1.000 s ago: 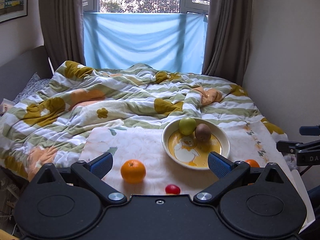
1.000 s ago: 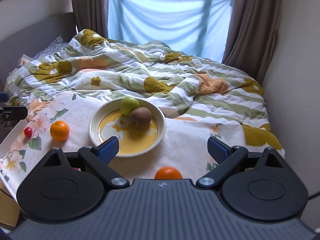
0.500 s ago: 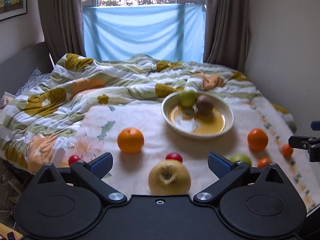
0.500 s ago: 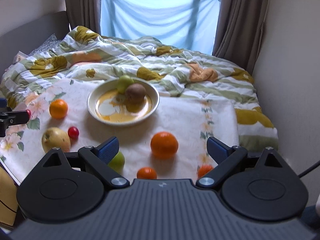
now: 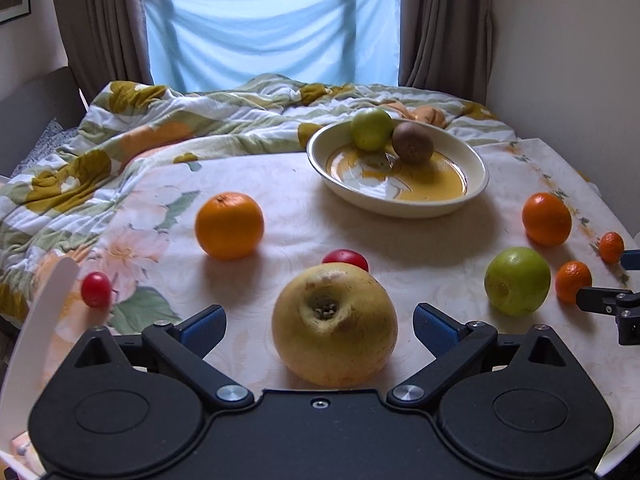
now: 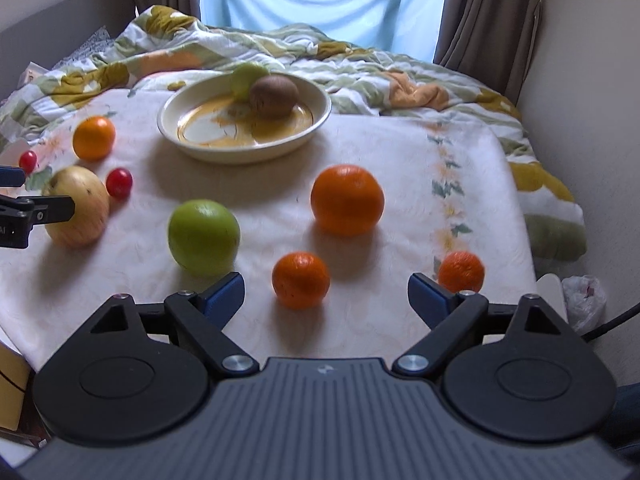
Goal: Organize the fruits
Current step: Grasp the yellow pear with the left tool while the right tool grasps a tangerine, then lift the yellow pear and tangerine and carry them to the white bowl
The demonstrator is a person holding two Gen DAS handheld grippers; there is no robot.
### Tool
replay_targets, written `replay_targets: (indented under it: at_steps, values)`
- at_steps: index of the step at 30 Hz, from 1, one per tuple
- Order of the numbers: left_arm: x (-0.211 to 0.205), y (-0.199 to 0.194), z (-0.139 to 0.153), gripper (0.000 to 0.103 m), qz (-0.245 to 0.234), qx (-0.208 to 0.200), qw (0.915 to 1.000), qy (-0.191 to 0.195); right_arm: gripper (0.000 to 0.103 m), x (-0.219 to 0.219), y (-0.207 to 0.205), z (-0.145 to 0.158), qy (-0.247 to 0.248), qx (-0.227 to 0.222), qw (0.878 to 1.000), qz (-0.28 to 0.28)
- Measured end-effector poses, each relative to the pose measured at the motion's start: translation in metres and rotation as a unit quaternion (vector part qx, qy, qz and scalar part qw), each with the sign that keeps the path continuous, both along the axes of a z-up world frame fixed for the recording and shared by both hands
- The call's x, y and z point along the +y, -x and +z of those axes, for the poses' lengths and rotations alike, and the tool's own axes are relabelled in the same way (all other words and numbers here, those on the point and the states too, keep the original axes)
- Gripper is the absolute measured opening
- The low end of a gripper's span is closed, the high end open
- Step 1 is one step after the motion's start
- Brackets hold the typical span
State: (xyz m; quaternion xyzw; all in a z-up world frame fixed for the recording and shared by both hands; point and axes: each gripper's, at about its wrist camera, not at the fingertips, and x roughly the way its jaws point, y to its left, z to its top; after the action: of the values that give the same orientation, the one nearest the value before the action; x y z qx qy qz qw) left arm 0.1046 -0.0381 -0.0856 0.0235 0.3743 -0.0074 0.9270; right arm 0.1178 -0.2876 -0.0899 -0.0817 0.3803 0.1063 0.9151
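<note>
My left gripper is open, its blue pads either side of a large yellow apple on the floral cloth, not touching it. My right gripper is open, with a small orange lying just ahead between its fingers. A cream bowl with a yellow centre holds a green fruit and a kiwi. Loose around it lie a green apple, two large oranges, another small orange and two red cherry tomatoes.
The cloth lies over a bed with a rumpled flowered duvet. A wall runs close on the right; curtains and a window stand behind. A white curved edge sits at my left. A white bag lies beyond the cloth's right edge.
Both grippers have dropped lower and moved forward toward the cloth. The yellow apple now sits between my left pads, and the small orange between my right fingers. No fruit has moved.
</note>
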Motion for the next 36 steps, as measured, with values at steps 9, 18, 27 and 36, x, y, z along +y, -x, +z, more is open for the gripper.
replay_targets:
  at_steps: [9,18,27,36]
  values:
    - [-0.002,-0.011,-0.017,0.084,-0.004,0.029,0.9996,0.005,0.085,0.002,-0.011,-0.015,-0.002,0.018,1.0,0.007]
    - [-0.002,-0.01,-0.017,0.079,-0.006,0.032,0.9994,0.013,0.073,0.005,-0.021,-0.019,-0.007,0.024,1.0,0.017]
    - [0.002,-0.004,-0.017,0.078,0.0,0.032,0.9993,0.019,0.056,0.012,-0.027,-0.022,-0.01,0.029,0.999,0.034]
    - [0.007,0.008,-0.014,0.078,0.009,0.033,0.9991,0.025,0.053,0.016,-0.029,-0.022,-0.003,0.024,0.999,0.037]
